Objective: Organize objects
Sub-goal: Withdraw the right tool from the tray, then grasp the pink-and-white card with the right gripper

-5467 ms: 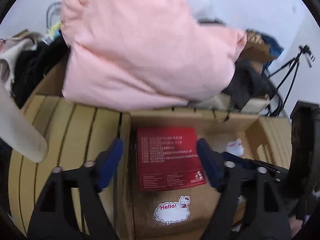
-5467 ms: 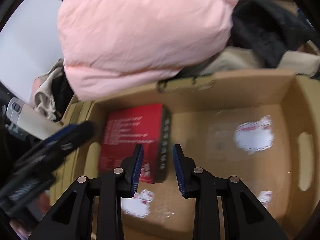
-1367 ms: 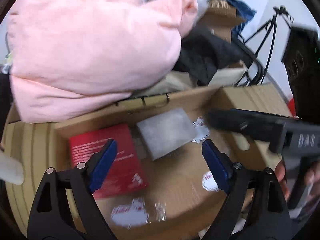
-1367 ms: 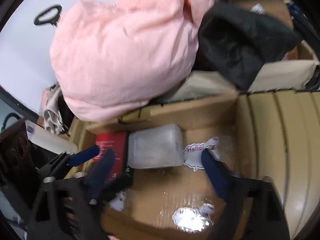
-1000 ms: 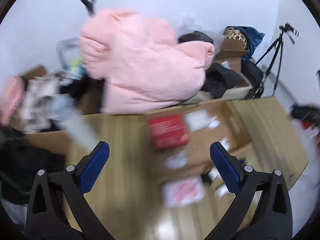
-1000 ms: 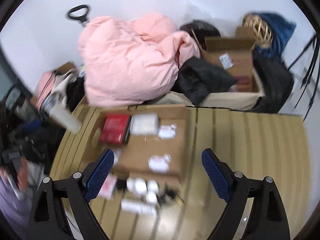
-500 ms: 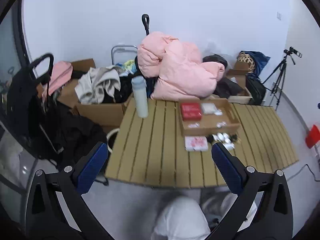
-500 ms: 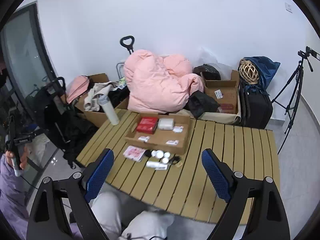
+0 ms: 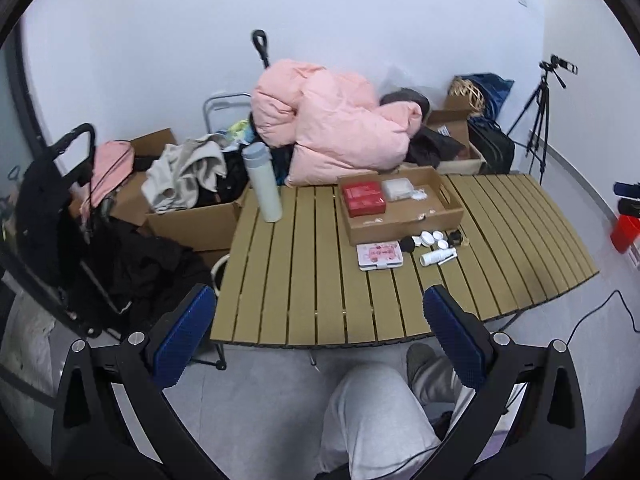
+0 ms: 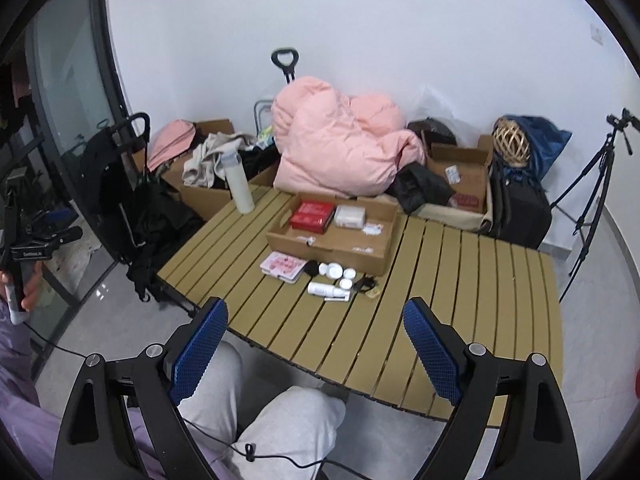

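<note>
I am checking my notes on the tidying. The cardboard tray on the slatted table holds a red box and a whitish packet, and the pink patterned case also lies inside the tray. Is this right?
Not quite. The pink patterned case lies outside the cardboard tray, on the slatted table just in front of it, as the right wrist view shows. The red box and whitish packet are indeed inside.

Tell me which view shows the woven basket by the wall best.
Right wrist view: the woven basket shows whole, its weave clear, on the dark luggage. The left wrist view catches the woven basket smaller, partly hidden behind a cardboard box.
</note>
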A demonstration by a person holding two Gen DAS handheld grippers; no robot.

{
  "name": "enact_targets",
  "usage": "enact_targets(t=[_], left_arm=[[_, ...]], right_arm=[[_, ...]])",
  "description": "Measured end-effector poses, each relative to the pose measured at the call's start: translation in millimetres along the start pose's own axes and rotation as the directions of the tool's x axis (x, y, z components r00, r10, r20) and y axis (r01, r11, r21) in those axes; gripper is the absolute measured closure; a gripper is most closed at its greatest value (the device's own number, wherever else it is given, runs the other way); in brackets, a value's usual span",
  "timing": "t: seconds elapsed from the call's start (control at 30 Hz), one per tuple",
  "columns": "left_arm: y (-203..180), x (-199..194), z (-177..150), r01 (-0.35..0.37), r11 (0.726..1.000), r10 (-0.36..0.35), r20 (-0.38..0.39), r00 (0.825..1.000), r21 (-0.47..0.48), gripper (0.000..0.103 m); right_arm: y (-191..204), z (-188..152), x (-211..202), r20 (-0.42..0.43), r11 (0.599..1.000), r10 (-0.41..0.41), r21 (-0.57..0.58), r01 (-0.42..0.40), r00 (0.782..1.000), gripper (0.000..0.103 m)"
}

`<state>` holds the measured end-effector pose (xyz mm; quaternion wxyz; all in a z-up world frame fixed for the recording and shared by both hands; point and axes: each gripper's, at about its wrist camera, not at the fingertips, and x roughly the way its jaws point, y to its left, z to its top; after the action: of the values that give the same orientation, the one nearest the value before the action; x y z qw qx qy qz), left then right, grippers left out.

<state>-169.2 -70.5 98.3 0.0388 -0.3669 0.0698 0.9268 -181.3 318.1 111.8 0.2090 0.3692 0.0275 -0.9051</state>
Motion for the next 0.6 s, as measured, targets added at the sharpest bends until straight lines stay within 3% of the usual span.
enact_targets(t=[0.2,0.43,0.5,0.57,0.6], left_arm=[[-3.8,88.8,-6.1,0.045,0.999,-0.044,-0.038,0.998,0.029,0.000],[-23.2,236.2,-13.9,0.173,0.984,-0.167,-0.133,0.977,0.035,0.002],[-29.4,281.0,-12.7,0.196,0.981,-0.193,-0.159,0.968,0.001,0.014],[-36.7,329.7,-13.4,0.235,0.972,-0.235,-0.219,0.947,-0.028,0.029],[-40.6,351.6,-14.9,0.258,0.965,-0.260,-0.246,0.934,-0.041,0.036]], right_arm=[[1.5,0.8,94.9,-0.100,0.997,0.079,0.008,-0.078,0.992,0.011],[21.4,6.0,256.9,-0.209,0.996,0.085,0.048,-0.076,0.974,0.011],[29.7,4.9,306.3,-0.248,0.993,0.117,0.060,-0.105,0.962,0.011],[30.0,3.3,357.1,-0.280,0.986,0.152,0.105,-0.127,0.948,0.014],[28.3,2.4,379.0,-0.289,0.982,0.169,0.132,-0.136,0.942,0.021]])
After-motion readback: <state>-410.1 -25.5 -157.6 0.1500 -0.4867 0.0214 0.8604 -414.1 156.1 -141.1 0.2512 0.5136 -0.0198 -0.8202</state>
